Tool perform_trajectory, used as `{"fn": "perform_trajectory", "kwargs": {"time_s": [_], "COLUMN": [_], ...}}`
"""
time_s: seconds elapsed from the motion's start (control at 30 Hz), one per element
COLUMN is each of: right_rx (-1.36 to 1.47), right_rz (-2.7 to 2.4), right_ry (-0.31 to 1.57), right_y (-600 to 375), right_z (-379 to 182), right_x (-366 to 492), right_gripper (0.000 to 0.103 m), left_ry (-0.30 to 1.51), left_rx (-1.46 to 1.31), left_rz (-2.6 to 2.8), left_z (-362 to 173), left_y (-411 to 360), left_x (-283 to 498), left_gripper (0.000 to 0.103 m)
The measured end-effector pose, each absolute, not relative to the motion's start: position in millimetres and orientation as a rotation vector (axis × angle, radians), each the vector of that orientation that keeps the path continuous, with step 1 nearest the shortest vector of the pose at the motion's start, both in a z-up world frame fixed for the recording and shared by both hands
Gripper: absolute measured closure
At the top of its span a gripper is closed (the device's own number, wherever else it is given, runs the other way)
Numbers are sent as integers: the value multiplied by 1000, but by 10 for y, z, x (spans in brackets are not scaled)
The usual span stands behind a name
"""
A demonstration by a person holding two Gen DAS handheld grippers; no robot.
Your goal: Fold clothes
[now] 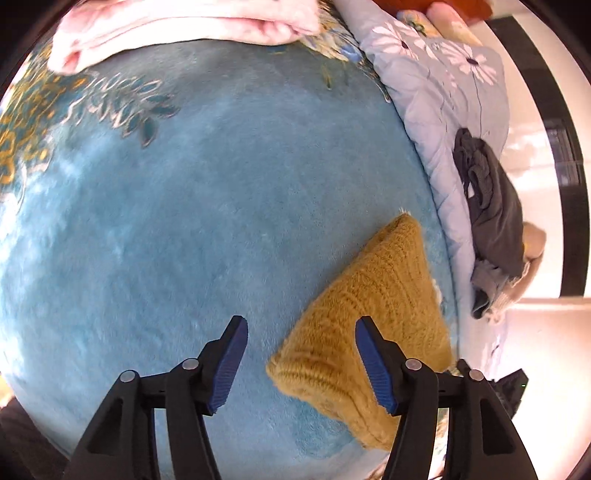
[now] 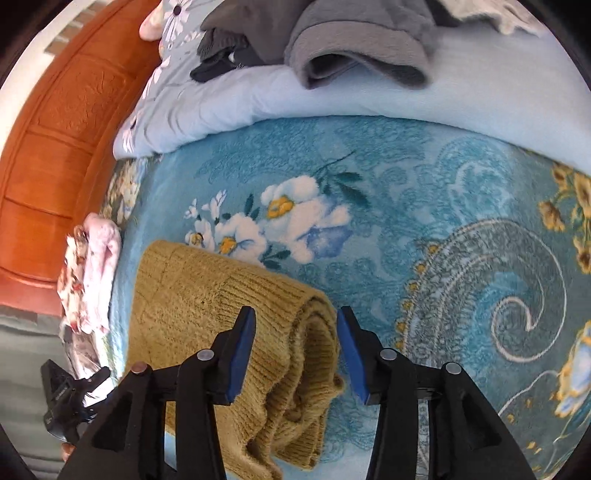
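Note:
A folded mustard-yellow knit sweater (image 1: 373, 310) lies on the blue floral blanket (image 1: 184, 221). My left gripper (image 1: 301, 363) is open, above the sweater's near corner, holding nothing. In the right wrist view the same sweater (image 2: 221, 314) lies folded with its rolled edge between my fingers. My right gripper (image 2: 295, 354) is open over that edge, holding nothing.
A folded pink garment (image 1: 184, 26) lies at the blanket's far side and shows at the left (image 2: 92, 273) in the right wrist view. A pale lilac floral duvet (image 1: 454, 110) carries a heap of grey clothes (image 2: 332, 37). An orange wooden headboard (image 2: 62, 147) stands behind.

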State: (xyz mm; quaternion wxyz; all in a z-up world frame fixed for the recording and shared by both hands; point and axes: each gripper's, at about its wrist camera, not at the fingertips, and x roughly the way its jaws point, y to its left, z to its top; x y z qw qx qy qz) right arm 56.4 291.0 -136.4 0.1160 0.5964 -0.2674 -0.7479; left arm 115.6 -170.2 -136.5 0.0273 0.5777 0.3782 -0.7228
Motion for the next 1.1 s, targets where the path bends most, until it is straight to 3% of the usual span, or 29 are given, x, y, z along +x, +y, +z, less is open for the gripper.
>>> {"fn": "perform_trajectory", "kwargs": {"time_s": [0.07, 0.23, 0.5, 0.7, 0.8, 0.9, 0.93, 1.03, 1.1], "right_rx": [1721, 1730, 1656, 1643, 1647, 1673, 1691, 1711, 1713], "right_rz": [-2142, -2032, -2023, -2112, -2119, -2105, -2101, -2071, -2060], "right_ry": [-905, -1015, -1118, -1113, -1147, -1202, -1221, -1259, -1243], "right_y": [2986, 2953, 2790, 2638, 2628, 2674, 2697, 2745, 2728], "right_z": [-1441, -1692, -1885, -1893, -1893, -1918, -1932, -1949, -1904], "right_x": [735, 1065, 1167, 1023, 1011, 1011, 1012, 1012, 992], "right_gripper": [29, 27, 22, 20, 20, 27, 38, 51, 59], "left_ry": [1072, 1052, 1248, 1290, 1425, 1586, 1616, 1553, 1489], "left_rx": [1862, 2021, 2074, 2102, 2030, 1928, 1906, 1906, 1916], "left_rz": [-2269, -2299, -2245, -2231, -2203, -2168, -2159, -2189, -2218], "left_z": [-1441, -1678, -1896, -1925, -1972, -2026, -2039, -1978, -1914], "left_y": [-1623, -1461, -1407, -1326, -1384, -1440, -1444, -1381, -1336], "left_x": [973, 736, 678, 575, 641, 760, 791, 824, 810], "left_gripper": [38, 38, 37, 37, 38, 41, 43, 53, 66]}}
